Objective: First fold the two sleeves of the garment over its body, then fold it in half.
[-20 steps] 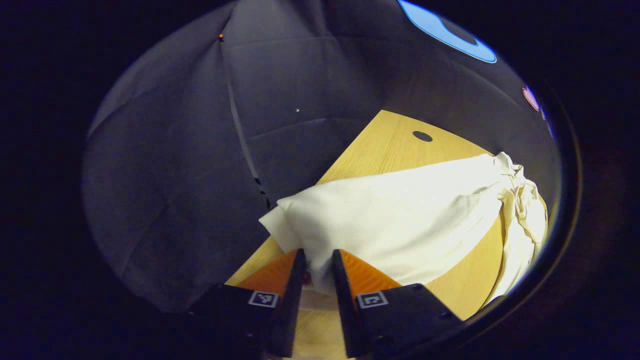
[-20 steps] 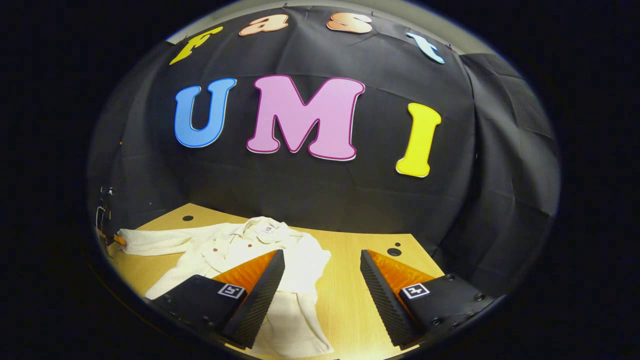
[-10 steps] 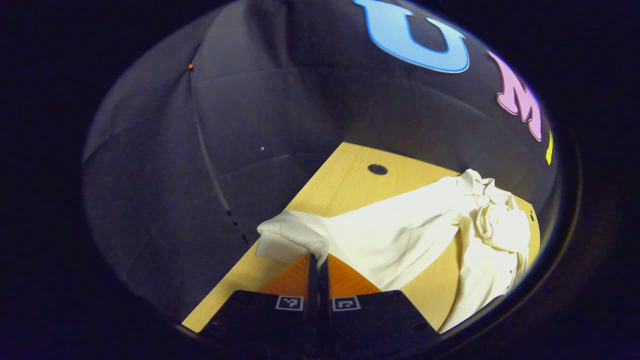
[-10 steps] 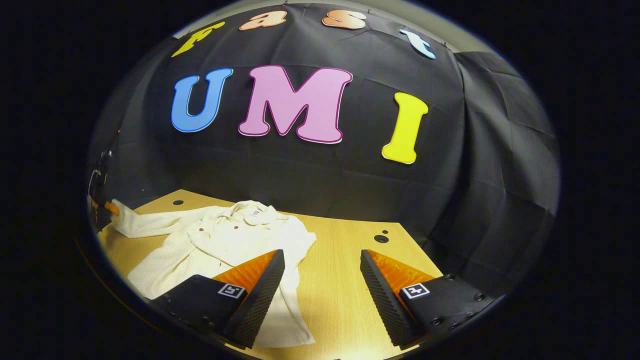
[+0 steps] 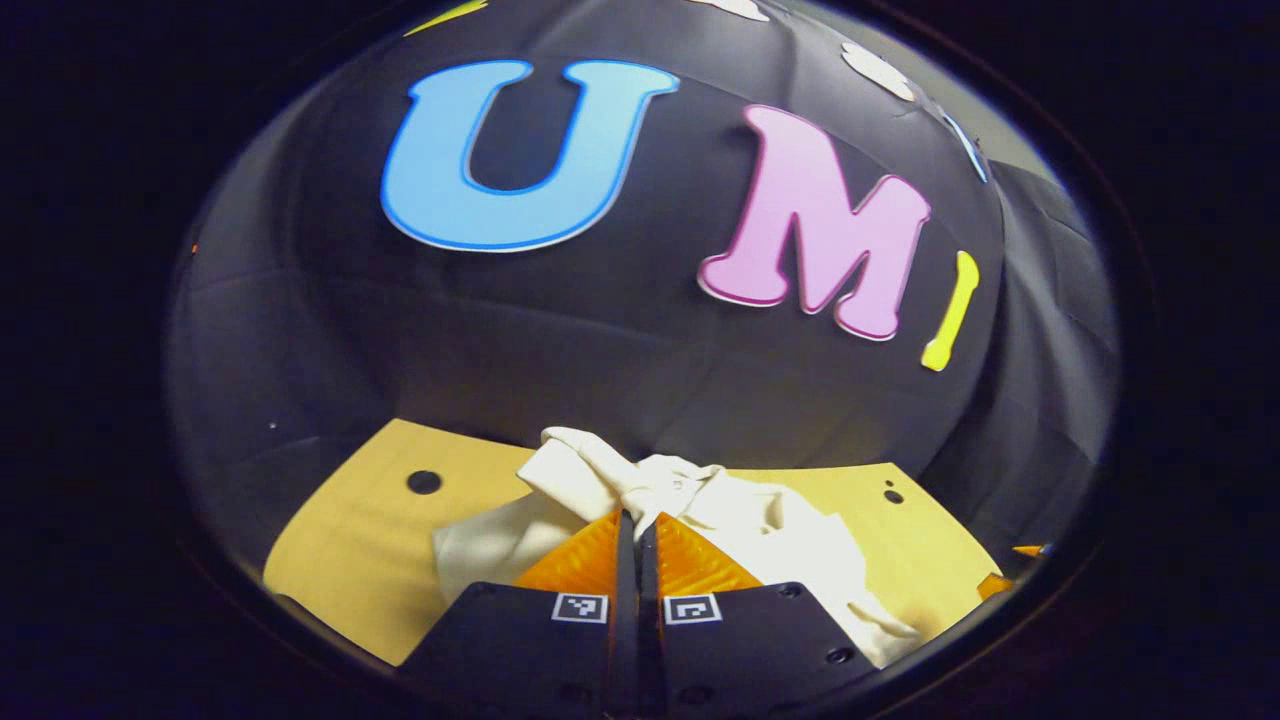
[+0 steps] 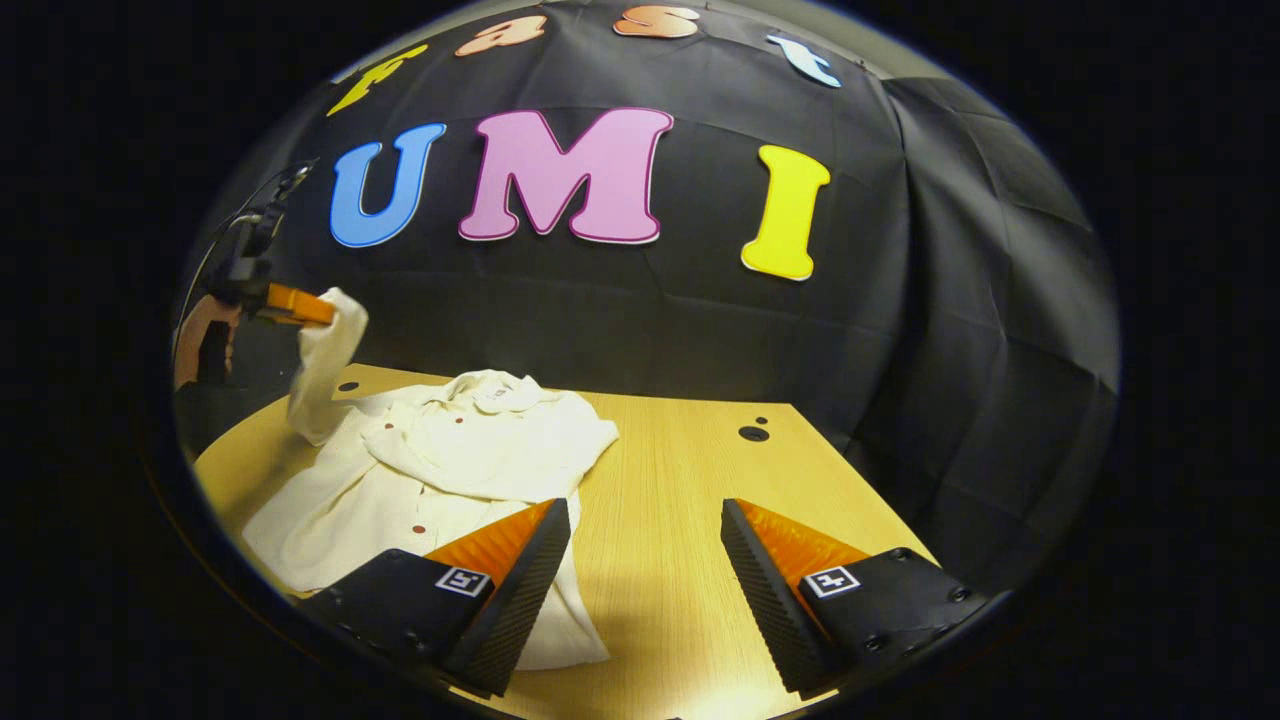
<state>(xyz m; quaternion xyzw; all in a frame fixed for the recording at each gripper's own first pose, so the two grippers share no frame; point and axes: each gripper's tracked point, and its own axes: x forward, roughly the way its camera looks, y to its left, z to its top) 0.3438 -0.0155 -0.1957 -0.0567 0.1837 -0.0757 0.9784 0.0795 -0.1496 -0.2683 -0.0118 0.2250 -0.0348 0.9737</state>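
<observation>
In the right gripper view the cream shirt lies at the lower left of the frame on the desk. One sleeve is lifted at the upper left, pinched between the closed fingers of the left gripper. The right gripper hovers with fingers spread wide, empty, its left finger over the shirt's edge.
</observation>
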